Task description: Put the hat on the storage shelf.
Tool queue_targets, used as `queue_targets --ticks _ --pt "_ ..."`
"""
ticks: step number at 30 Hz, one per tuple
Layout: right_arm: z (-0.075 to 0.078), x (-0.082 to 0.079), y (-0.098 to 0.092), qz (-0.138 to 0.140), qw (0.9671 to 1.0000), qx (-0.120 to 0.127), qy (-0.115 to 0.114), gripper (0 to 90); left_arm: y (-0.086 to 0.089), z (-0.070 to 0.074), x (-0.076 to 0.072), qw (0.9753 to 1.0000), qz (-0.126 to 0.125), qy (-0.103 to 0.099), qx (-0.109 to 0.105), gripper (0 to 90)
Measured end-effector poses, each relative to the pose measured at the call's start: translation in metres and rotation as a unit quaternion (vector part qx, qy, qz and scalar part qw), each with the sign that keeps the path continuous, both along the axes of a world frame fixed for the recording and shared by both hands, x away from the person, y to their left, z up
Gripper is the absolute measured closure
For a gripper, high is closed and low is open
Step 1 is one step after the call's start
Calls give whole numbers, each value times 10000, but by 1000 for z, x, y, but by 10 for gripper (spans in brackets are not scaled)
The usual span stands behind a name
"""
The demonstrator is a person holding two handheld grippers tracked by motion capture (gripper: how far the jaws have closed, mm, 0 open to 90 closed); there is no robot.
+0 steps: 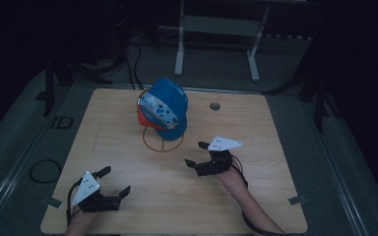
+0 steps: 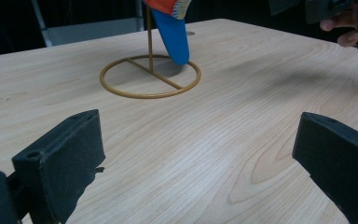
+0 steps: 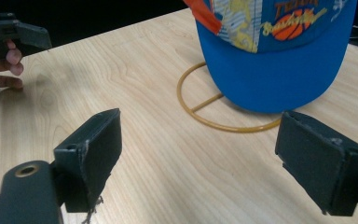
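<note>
The cap (image 1: 163, 109) hangs on a thin wire stand (image 1: 163, 141) a little past the middle of the table (image 1: 256, 123), at about 12 o'clock from the person and slightly left of centre. It sits tilted on the stand's post, its blue brim drooping toward the near side and hanging over the stand's ring base. The right gripper (image 1: 195, 155) rests near the stand at roughly 4 o'clock from it, jaws spread wide and empty, with the cap lying toward 10 o'clock from them. In the right gripper view the brim (image 3: 279, 77) sits just ahead between the two black jaws, slightly right of centre, its broad edge running across the line of approach. The left gripper (image 1: 114, 181) lies well apart at the near left of the table, about 7 o'clock from the stand, also gaping and holding nothing. In the left gripper view the ring base (image 2: 150, 77) and the brim tip (image 2: 173, 39) sit ahead and left of centre, seen edge-on. The right gripper is plainly the nearer one and already faces the brim, so a reach for the cap would likely fall to it, going forward and up to clear the post.
</note>
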State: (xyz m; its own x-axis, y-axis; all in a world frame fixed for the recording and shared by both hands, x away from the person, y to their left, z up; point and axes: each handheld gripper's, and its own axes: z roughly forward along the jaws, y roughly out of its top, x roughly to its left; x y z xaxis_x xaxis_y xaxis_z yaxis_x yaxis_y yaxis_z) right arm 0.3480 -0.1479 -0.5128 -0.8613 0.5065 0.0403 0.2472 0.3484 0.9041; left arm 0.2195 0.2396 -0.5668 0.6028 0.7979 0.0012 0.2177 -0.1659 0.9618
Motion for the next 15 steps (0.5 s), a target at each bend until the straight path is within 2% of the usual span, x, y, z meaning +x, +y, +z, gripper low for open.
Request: queue_targets --ticks 7,13,15 --pt "-16 -2 -12 -105 9998 -52 144 145 0 -1 0 10000 -14 27 36 23" --pt "-27 -7 -25 -114 9997 -110 164 145 0 -1 0 10000 -20 -15 45 23" --pt "-28 -8 -30 -199 9997 -126 112 146 0 0 0 10000 -15 -18 55 23"
